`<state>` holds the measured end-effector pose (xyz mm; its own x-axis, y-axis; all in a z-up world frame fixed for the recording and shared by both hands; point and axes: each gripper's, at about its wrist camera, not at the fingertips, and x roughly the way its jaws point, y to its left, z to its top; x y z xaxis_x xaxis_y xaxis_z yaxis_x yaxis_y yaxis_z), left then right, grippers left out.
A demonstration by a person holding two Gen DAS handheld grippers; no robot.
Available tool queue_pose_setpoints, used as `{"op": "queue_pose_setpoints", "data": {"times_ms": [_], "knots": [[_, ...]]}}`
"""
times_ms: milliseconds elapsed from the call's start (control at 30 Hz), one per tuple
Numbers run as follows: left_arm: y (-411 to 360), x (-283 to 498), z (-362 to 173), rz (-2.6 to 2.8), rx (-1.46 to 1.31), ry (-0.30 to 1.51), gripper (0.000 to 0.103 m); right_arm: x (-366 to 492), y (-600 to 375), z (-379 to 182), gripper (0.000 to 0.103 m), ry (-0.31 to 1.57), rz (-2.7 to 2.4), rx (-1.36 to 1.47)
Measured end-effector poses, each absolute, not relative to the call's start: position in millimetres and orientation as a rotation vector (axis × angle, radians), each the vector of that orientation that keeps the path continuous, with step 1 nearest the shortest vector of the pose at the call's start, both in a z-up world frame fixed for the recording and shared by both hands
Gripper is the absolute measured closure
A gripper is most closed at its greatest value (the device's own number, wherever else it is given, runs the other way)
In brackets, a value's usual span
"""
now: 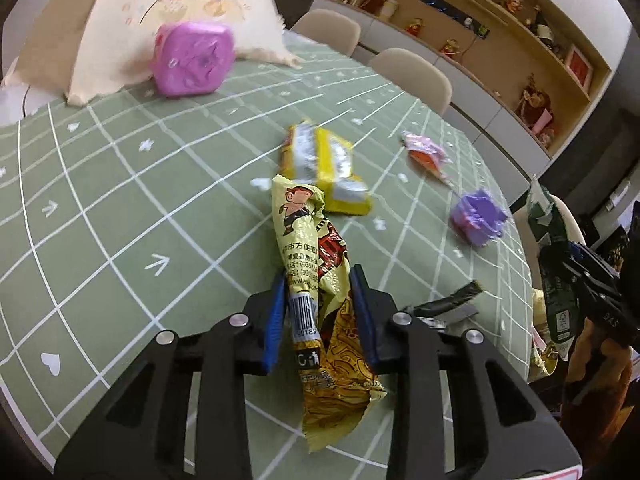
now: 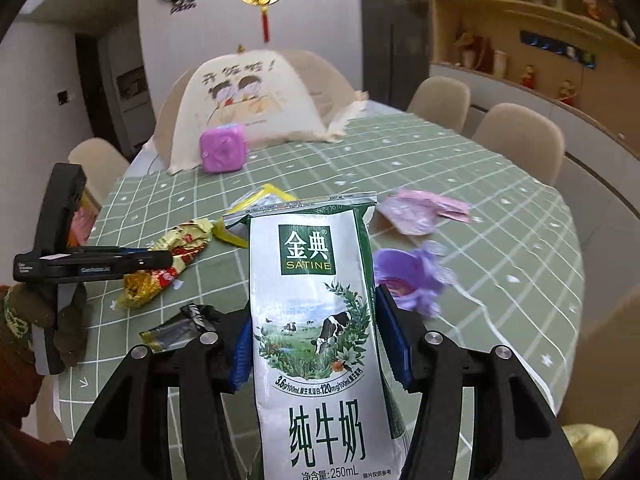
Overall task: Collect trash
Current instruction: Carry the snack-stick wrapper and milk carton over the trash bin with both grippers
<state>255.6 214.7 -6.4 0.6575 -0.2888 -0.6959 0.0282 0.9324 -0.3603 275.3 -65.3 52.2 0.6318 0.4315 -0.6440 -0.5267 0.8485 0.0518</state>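
Left gripper [image 1: 320, 312] clamps yellow wrapper [image 1: 316, 280]; right gripper [image 2: 320, 344] clamps milk carton [image 2: 316, 320], which hides the table [image 2: 500, 184] just ahead; carton base cut off.

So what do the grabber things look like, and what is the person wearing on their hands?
Each grabber is black plastic with angular, triangle-shaped arms and round silver bolts. The left gripper and the right gripper both have bright blue fingers at the tips. From the side, the left one carries a small white label. The left hand wears an olive-brown knitted glove with a patterned cuff and a dark red sleeve.
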Motion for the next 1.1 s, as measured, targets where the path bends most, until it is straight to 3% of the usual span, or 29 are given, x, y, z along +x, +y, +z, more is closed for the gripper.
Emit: {"op": "queue_pose_setpoints", "data": {"times_ms": [567, 800, 1100], "knots": [[110, 234, 35, -0.323, -0.239, 0.739, 0.073, 223, -170, 55, 0.052, 0.593, 0.372, -0.047], [13, 236, 42, -0.495, -0.2, 0.706, 0.073, 184, -239, 59, 0.052, 0.529, 0.232, -0.056], [-130, 230, 14, -0.723, -0.223, 0.681, 0.073, 146, -348, 41, 0.052, 0.497, 0.011, -0.009]]}}
